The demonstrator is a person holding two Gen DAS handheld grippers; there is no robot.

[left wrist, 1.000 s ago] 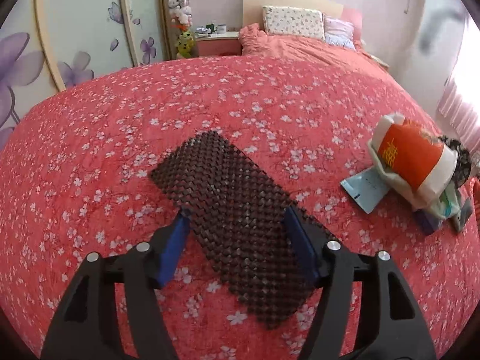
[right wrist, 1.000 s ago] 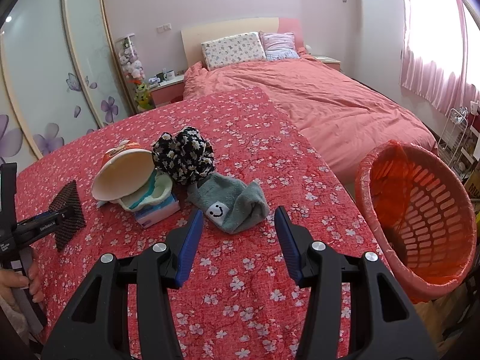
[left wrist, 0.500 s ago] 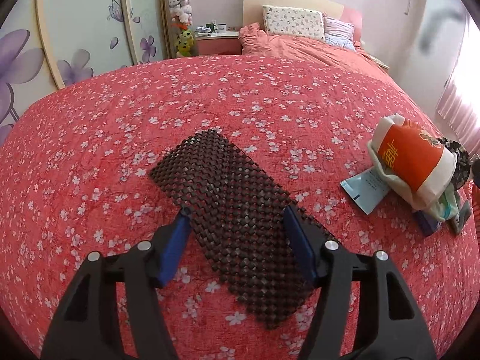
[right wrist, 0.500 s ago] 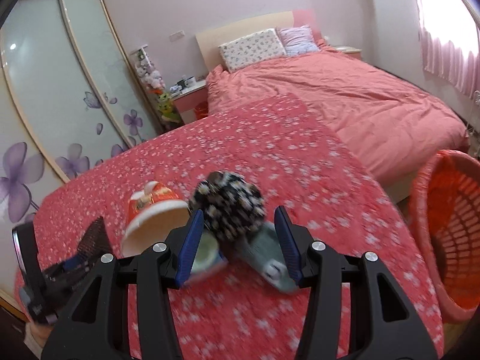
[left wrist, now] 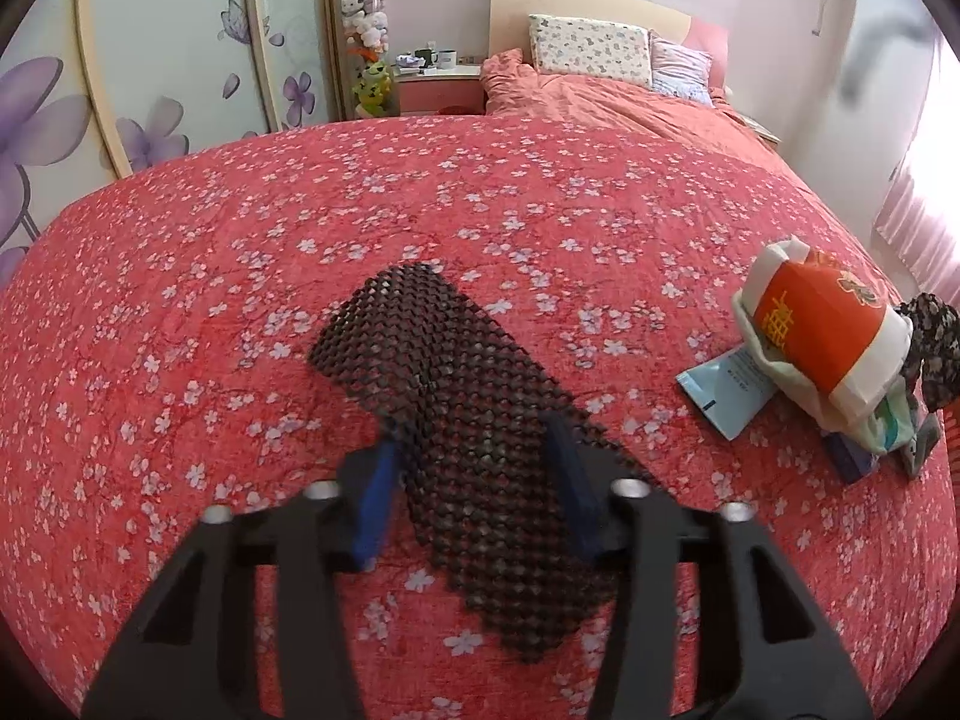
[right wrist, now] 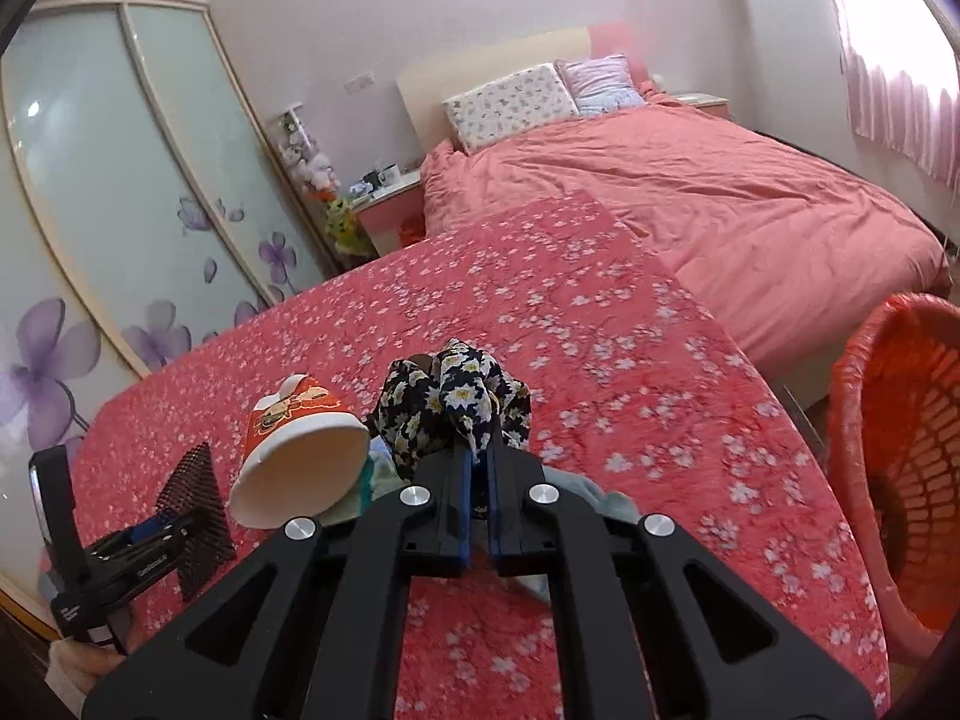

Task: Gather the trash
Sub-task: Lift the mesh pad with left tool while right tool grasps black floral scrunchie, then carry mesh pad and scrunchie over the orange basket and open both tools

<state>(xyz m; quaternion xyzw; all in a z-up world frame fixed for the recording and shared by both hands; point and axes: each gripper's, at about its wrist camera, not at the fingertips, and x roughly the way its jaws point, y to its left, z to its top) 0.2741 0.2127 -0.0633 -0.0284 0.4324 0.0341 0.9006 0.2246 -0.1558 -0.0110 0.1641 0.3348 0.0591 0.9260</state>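
The right gripper [right wrist: 477, 468], jaws just closed, pinches a black flowered cloth [right wrist: 456, 402]. The left gripper [left wrist: 477, 444], jaws just narrowed, clamps a dark mesh mat [left wrist: 456, 408] on the red bedspread [left wrist: 240, 276]. Beside the cloth, an empty paper cup [right wrist: 300, 480] lies tipped. The orange basket [right wrist: 900, 450] is cut off; its contents are unclear.

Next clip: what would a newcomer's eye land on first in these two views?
Probably the right gripper, its fingers pinched shut on a black floral fabric scrunchie beside a tipped red and white paper cup. Then the left gripper, closing on a dark brown mesh mat lying on the red flowered bedspread. An orange plastic basket stands at the right.
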